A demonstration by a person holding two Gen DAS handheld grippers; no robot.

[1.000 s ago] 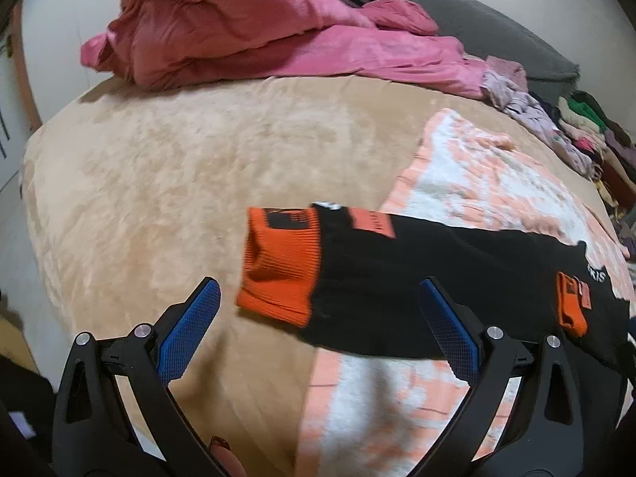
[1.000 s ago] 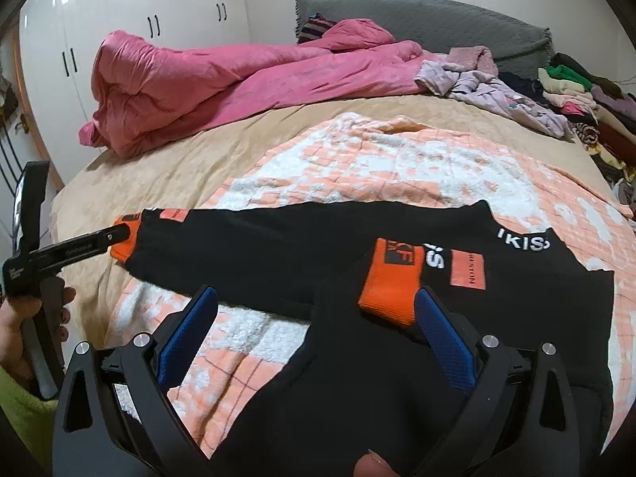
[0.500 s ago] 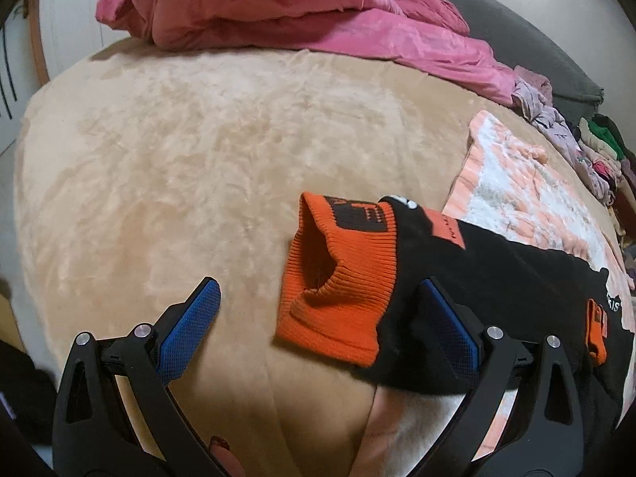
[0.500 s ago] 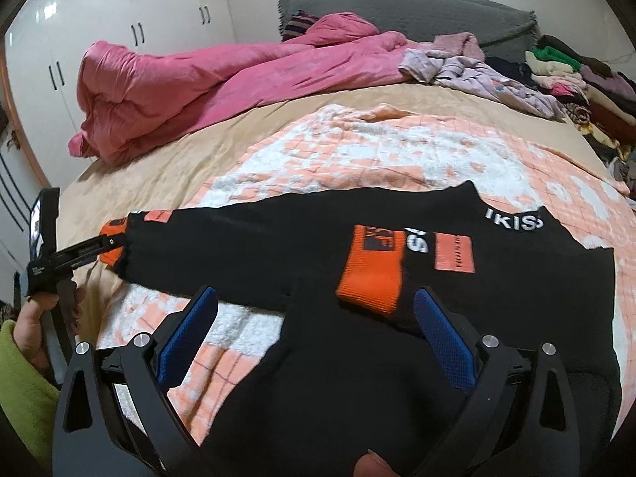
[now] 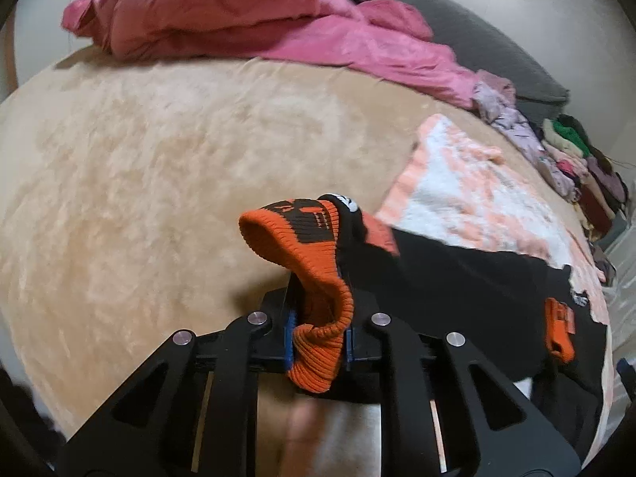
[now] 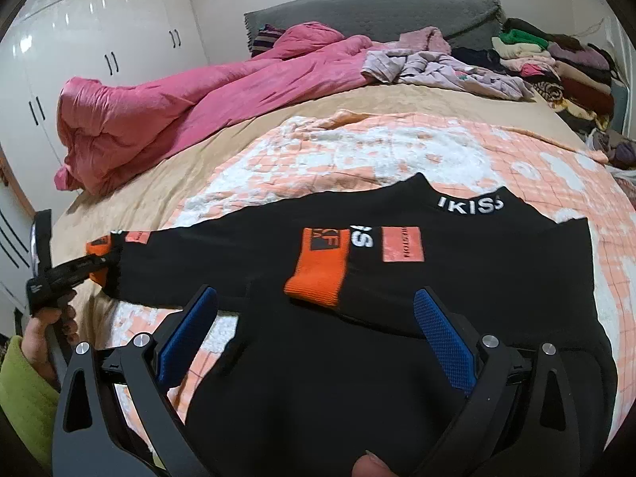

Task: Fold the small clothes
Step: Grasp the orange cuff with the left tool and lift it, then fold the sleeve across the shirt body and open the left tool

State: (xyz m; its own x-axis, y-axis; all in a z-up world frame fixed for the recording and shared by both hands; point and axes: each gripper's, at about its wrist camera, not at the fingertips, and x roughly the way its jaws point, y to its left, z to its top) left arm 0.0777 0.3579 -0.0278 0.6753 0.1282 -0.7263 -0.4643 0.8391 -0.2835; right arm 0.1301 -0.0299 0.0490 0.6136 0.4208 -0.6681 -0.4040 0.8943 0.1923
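Two grippers are in play, and mine on the left, the left gripper (image 5: 318,342), has just been closing: its blue pads now pinch the orange cuff (image 5: 306,274) of the black sweater (image 6: 397,318), with the ribbed knit bunched up between them and arching above the jaws. From the right wrist camera I see that same gripper at the far left, held in a hand (image 6: 47,330) with a green sleeve (image 6: 24,397) behind it, nipping the end of the outstretched sleeve where it runs off the peach-and-white blanket (image 6: 397,151) onto the beige bedspread (image 5: 139,159).

My right gripper (image 6: 314,334) hangs wide open over the front of the sweater, its blue pads (image 6: 445,338) apart and gripping nothing. Between and just beyond them lies the second orange cuff (image 6: 318,274), folded across the chest beside a peach label patch (image 6: 401,244); white lettering shows on the collar further back.

Most of the sweater lies flat on the blanket, its body nearest me. Further up the bed a pink duvet (image 6: 179,99) is heaped, with a grey headboard (image 6: 377,16) behind it and a pile of clothes (image 6: 556,63) along the right edge. White wardrobe doors (image 6: 79,39) stand at the left.
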